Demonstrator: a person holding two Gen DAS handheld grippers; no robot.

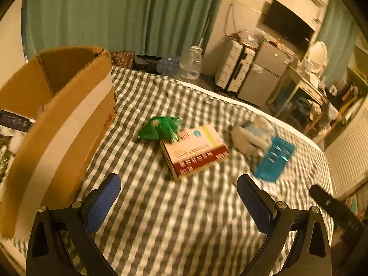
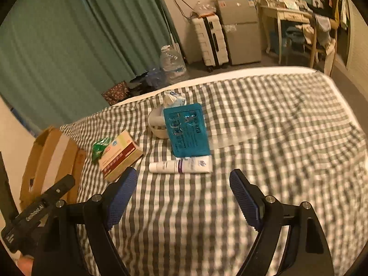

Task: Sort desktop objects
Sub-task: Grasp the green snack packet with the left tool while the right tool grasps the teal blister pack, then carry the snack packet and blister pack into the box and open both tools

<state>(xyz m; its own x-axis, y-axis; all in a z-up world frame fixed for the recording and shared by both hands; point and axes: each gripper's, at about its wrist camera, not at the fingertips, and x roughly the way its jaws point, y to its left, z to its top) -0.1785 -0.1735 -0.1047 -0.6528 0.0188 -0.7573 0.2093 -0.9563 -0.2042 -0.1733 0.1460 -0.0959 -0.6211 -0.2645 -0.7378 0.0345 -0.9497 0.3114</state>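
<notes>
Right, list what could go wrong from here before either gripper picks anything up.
1. The green packet rests partly on the red and cream box; lifting the box may tip the packet off.
2. The white tube lies close beside the teal packet, so the open right gripper could nudge both.
3. The cardboard box stands close to the open left gripper, which might clip its wall.

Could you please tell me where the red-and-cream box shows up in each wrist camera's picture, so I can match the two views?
Left wrist view: the red-and-cream box lies at the centre, on the checked cloth.
Right wrist view: the box lies left of centre, just beyond the left finger.
Shared landmark: the green packet touching the box's far corner.
</notes>
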